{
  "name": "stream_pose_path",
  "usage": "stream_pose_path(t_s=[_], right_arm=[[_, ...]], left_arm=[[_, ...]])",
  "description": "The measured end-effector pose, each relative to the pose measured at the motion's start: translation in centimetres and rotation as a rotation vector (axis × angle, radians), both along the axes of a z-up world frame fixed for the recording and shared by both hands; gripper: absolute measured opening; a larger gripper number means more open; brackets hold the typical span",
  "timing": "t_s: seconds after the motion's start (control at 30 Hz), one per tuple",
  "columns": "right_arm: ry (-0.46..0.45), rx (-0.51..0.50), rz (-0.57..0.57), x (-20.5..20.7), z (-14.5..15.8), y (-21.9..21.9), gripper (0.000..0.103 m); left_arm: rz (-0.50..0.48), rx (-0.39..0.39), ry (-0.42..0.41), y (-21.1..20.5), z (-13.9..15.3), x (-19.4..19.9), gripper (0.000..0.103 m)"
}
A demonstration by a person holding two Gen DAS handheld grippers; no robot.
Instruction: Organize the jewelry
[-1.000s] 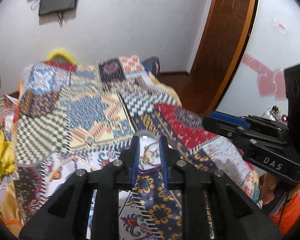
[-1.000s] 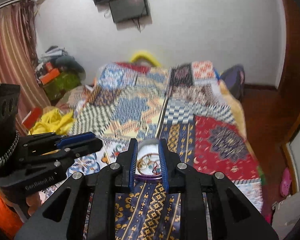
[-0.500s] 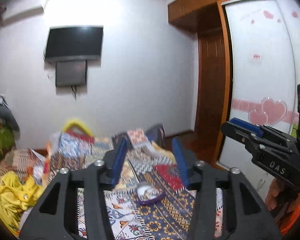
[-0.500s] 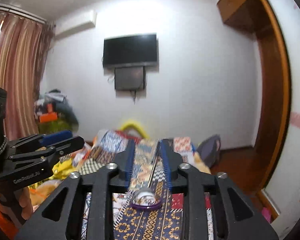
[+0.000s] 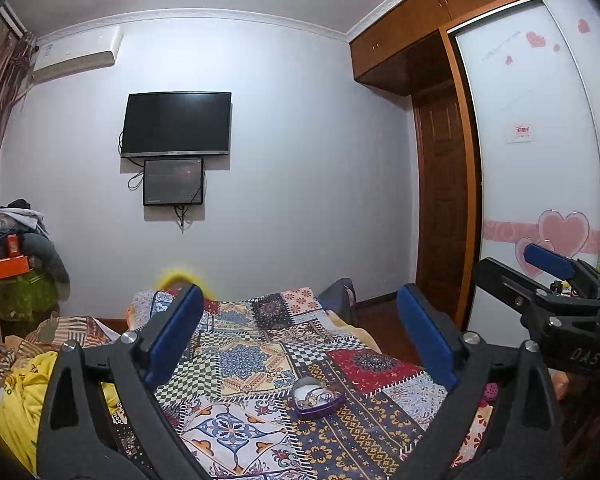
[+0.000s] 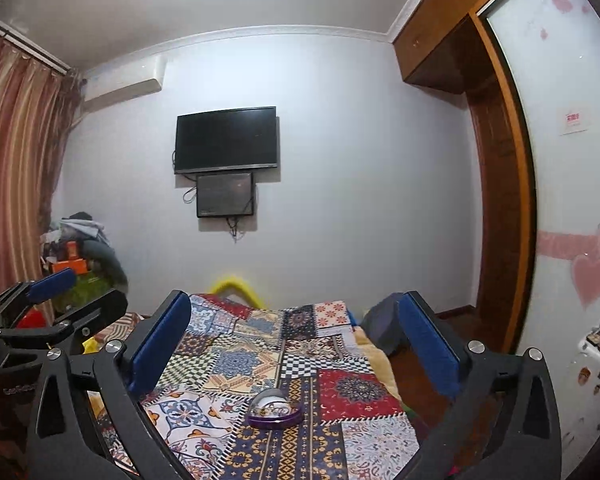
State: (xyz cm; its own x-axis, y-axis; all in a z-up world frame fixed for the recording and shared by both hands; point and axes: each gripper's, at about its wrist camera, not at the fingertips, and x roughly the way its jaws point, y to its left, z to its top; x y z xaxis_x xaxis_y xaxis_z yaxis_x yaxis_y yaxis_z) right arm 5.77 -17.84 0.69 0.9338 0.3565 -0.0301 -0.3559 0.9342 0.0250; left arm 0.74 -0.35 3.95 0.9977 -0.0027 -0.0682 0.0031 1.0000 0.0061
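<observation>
Two grippers you held, left gripper (image 5: 300, 344) and right gripper (image 6: 296, 340), stood spread wide with nothing between their blue pads (image 5: 176, 332), raised above the patchwork bedspread (image 5: 244, 364), on which the purple heart-shaped jewelry box (image 5: 318, 398) with its tangled pieces lay ahead of and below both.

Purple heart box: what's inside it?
The purple heart box sits open on the patchwork bedspread. Inside shows a tangle of gold-toned jewelry; single pieces can't be told apart, and the near wall hides the bottom.
</observation>
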Motion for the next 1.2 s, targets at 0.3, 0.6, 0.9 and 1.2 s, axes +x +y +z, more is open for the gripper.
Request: stream_pose_path(t_s=[0.3,0.6,0.9,1.2], right_arm=[[0.013,-0.012,-0.004,-0.7,-0.3,-0.1,0.103],[0.020,-0.014,0.001,-1.2,-0.5,-0.6,0.103],[0.024,-0.017,-0.002,-1.2,-0.4,-0.5,0.103],[0.023,-0.020,-0.006,-1.5,-0.3,-0.5,0.103]], left_arm=[[0.001,-0.011,0.015,0.0,-0.5,-0.6,0.098],[0.004,-0.022,0.024,0.4,-0.9,-0.4,0.099],[0.004,-0.029,0.030,0.5,-1.2,-0.3,0.100],[0.002,-0.039,0.039,0.8,-1.3,-0.1,0.101]])
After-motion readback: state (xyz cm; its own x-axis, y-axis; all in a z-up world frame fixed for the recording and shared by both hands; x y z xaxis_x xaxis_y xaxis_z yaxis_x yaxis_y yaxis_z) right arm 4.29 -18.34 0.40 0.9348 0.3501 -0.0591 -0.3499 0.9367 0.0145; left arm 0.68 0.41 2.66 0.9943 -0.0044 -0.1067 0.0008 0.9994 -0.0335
